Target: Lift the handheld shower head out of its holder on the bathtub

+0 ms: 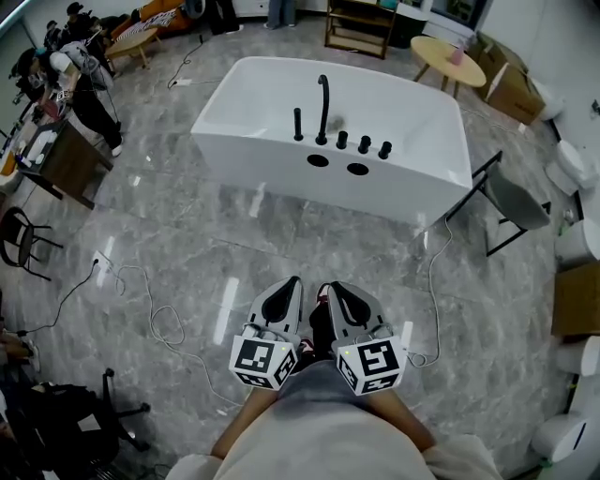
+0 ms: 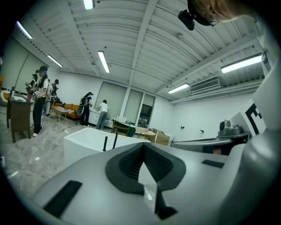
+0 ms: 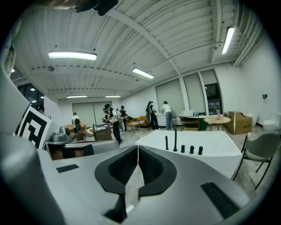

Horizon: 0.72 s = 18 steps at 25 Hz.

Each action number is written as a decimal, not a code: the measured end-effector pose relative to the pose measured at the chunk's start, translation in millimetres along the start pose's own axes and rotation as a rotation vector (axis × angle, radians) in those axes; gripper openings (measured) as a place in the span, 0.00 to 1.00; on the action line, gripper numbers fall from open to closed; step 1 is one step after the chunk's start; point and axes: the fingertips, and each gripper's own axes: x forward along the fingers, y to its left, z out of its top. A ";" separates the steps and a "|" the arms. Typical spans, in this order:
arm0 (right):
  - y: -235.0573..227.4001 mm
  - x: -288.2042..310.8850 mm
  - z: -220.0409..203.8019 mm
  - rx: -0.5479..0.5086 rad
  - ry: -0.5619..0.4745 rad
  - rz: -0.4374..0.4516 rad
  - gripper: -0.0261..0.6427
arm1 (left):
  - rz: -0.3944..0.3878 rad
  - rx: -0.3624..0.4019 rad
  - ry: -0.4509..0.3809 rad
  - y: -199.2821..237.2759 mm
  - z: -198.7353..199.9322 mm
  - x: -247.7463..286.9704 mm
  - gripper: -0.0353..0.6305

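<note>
A white freestanding bathtub [image 1: 403, 117] stands on the marble floor, some way ahead of me. On its near rim stands the black handheld shower head [image 1: 298, 124], upright in its holder, left of a tall curved spout [image 1: 323, 108] and three black knobs [image 1: 364, 144]. Both grippers are held close to my body, far short of the tub. My left gripper [image 1: 296, 282] is shut with nothing in it; its jaws meet at the tips [image 2: 143, 145]. The right gripper [image 1: 324, 287] is likewise shut and empty [image 3: 138, 149]. The shower head [image 3: 166, 142] shows beyond the right jaws, and smaller in the left gripper view [image 2: 105, 143].
A grey chair [image 1: 516, 201] stands right of the tub. White cables [image 1: 159, 323] trail over the floor at left and right. A round wooden table [image 1: 448, 52] and a shelf [image 1: 361, 26] are behind the tub. People stand at the far left [image 1: 80, 84]; toilets [image 1: 572, 164] line the right.
</note>
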 end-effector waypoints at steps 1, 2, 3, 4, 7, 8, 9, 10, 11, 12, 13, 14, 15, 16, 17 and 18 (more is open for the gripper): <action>-3.1 6.9 1.9 0.001 0.000 0.005 0.07 | -0.002 -0.002 0.004 3.2 0.5 6.7 0.06; -6.8 14.2 3.8 0.003 0.001 0.011 0.07 | -0.003 -0.003 0.008 6.5 1.3 14.3 0.06; -11.5 21.6 5.6 0.005 0.002 0.017 0.07 | -0.005 -0.002 0.012 9.4 2.6 22.7 0.06; -17.1 29.2 7.6 0.008 0.003 0.021 0.07 | -0.006 0.000 0.015 12.2 4.2 31.8 0.06; -37.3 55.3 14.0 0.017 0.008 0.032 0.07 | -0.005 0.003 0.026 22.8 7.9 63.1 0.06; -44.7 65.4 16.2 0.021 0.011 0.035 0.07 | -0.005 0.001 0.032 27.6 8.6 74.7 0.06; -52.2 75.8 18.9 0.025 0.014 0.038 0.07 | -0.006 -0.002 0.039 32.6 9.5 86.5 0.06; -59.6 86.2 22.2 0.028 0.016 0.043 0.07 | -0.006 -0.004 0.044 37.6 11.0 98.4 0.06; -66.8 96.7 26.2 0.028 0.017 0.048 0.07 | -0.007 -0.003 0.049 42.4 13.3 110.5 0.06; -73.5 107.2 30.5 0.026 0.018 0.054 0.07 | -0.006 0.001 0.054 47.3 16.0 122.7 0.06; -79.8 117.4 34.7 0.022 0.020 0.059 0.07 | -0.004 0.006 0.060 52.1 19.0 134.9 0.06; -86.0 127.1 38.9 0.019 0.021 0.064 0.07 | -0.002 0.011 0.065 56.5 22.1 146.8 0.06; -92.6 135.9 43.0 0.020 0.020 0.067 0.07 | 0.000 0.015 0.069 59.9 25.4 158.2 0.06; -99.6 143.8 47.1 0.023 0.017 0.070 0.07 | 0.002 0.019 0.070 62.4 28.8 169.1 0.06; -106.9 150.8 51.3 0.026 0.013 0.074 0.07 | 0.004 0.024 0.070 64.0 32.4 179.3 0.06; -114.0 157.2 55.4 0.028 0.009 0.079 0.07 | 0.006 0.030 0.067 65.2 35.8 189.2 0.06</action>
